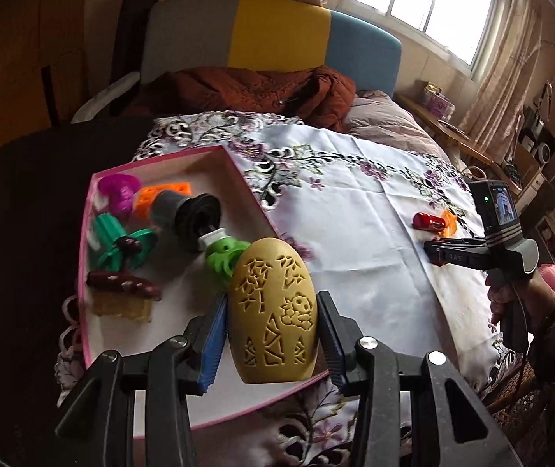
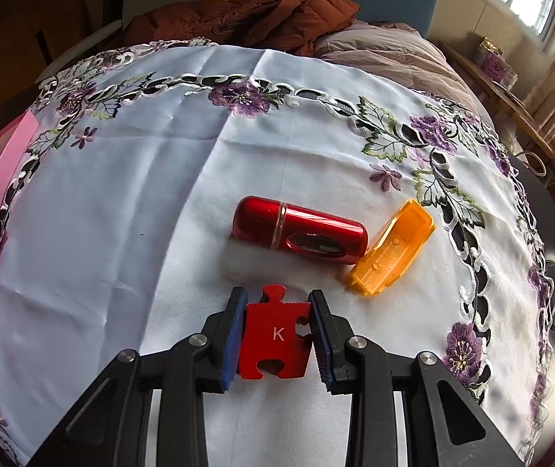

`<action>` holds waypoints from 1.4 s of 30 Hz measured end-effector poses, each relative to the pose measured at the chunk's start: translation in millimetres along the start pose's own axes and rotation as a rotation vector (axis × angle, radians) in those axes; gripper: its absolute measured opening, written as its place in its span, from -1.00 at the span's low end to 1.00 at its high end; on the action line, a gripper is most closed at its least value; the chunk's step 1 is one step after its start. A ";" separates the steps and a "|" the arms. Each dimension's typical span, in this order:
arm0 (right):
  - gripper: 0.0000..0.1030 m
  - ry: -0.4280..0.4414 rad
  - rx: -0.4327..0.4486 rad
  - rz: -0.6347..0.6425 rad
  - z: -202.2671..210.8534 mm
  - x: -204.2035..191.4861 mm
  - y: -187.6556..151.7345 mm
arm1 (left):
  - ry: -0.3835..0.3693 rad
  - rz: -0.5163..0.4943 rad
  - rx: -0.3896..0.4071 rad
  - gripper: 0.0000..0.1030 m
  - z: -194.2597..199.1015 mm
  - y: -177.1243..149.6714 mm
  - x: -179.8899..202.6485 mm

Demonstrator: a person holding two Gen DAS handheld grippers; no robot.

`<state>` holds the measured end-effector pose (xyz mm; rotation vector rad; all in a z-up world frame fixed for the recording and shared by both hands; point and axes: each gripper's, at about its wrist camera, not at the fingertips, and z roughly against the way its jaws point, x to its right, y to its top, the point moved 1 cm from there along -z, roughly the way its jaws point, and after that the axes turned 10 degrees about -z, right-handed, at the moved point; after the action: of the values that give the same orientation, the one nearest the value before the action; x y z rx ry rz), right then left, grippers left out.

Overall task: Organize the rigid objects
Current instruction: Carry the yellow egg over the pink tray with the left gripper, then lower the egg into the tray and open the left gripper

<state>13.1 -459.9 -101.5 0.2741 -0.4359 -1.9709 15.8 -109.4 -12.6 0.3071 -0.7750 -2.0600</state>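
**Two grips loaded, one box filling up**

The left gripper (image 1: 273, 319) is clamped on a tan egg-shaped carving (image 1: 273, 311), its pads pressing both flanks, and holds it above the near right corner of the pink-rimmed box (image 1: 254, 202). The box already carries a crowd: a purple piece (image 1: 120, 192) at eleven o'clock, an orange block (image 1: 164, 194), a dark cylinder (image 1: 188, 216), a teal part (image 1: 116, 239) and a lime green figure (image 1: 221, 257) just beside the egg.

The right gripper (image 2: 277, 334) is narrowed onto a red puzzle piece marked K (image 2: 275, 342), which sits low over the embroidered tablecloth (image 2: 122, 214). At twelve o'clock from it lies a red metallic capsule (image 2: 301, 231), and at two o'clock, touching the capsule's end, an orange plastic lid (image 2: 392, 247); both are not yet boxed.

Risks, as I judge them: the egg is smooth and rounded, so a loose squeeze could let it roll out onto the rim and tip off the box. Setting it down blind may knock the lime green figure. The thin puzzle piece is gripped by its notched edges and could twist or snap free.
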 end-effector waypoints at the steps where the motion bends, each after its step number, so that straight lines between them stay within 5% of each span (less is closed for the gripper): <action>1: -0.36 -0.003 0.001 0.003 0.0 -0.4 -0.1 | 0.013 0.023 -0.004 -0.14 4.2 -5.3 -11.1; 10: -0.36 -0.013 0.007 0.020 0.2 -2.5 -0.8 | 0.061 0.201 -0.081 -0.14 8.1 -51.4 -81.7; 23: -0.36 -0.022 0.009 0.027 0.1 -3.2 -0.8 | 0.070 0.182 -0.122 -0.15 -29.4 -41.0 -84.3; 32: -0.36 -0.031 0.013 0.034 0.4 -4.5 -1.4 | -0.002 0.210 -0.172 -0.15 -18.1 -49.8 -81.9; 42: -0.36 -0.033 0.013 0.038 0.1 -3.9 -1.2 | 0.047 0.210 -0.201 -0.13 -29.0 -44.0 -80.1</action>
<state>13.8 -455.9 -102.0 0.2398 -0.4725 -1.9384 46.9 -37.9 -68.4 0.1540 -0.5415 -1.9065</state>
